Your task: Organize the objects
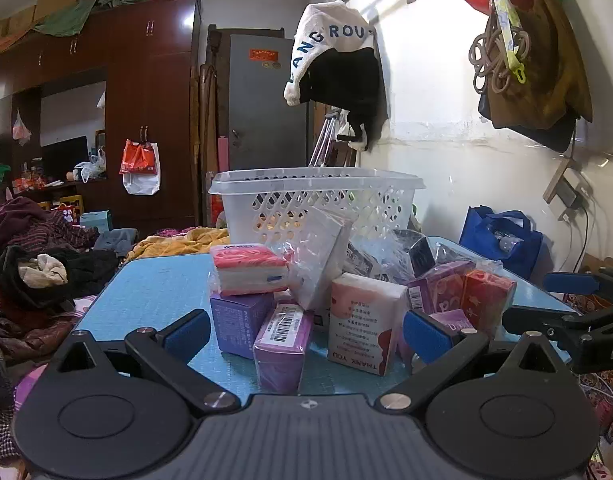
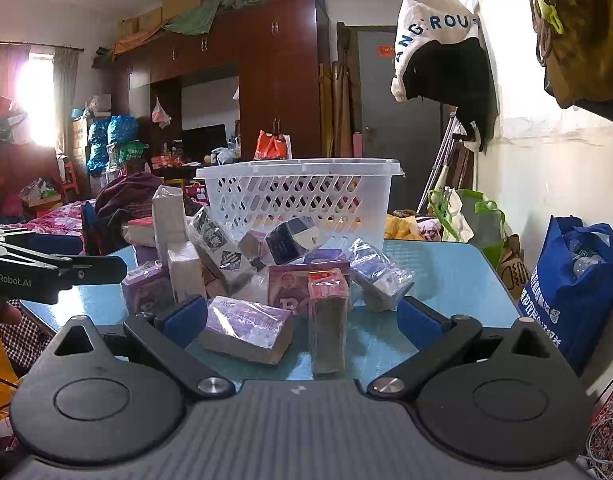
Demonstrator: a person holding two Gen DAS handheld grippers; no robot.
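Item: one white lattice basket (image 1: pixel 318 200) at the counter's (image 1: pixel 154 292) far side; a heap of wrapped tissue packs and small boxes, too overlapped to count, lies before it. Left gripper (image 1: pixel 306 330) spread wide, empty, purple barcode box (image 1: pixel 280 344) directly ahead between its fingers, long axis pointing away. Right gripper (image 2: pixel 302 316) likewise wide, empty, facing one purple pack (image 2: pixel 246 334) lying crosswise.

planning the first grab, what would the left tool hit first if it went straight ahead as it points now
Most likely the purple barcoded box standing between the open left tool fingers on the blue table; the white THANK YOU tissue pack sits just right, depth unclear.
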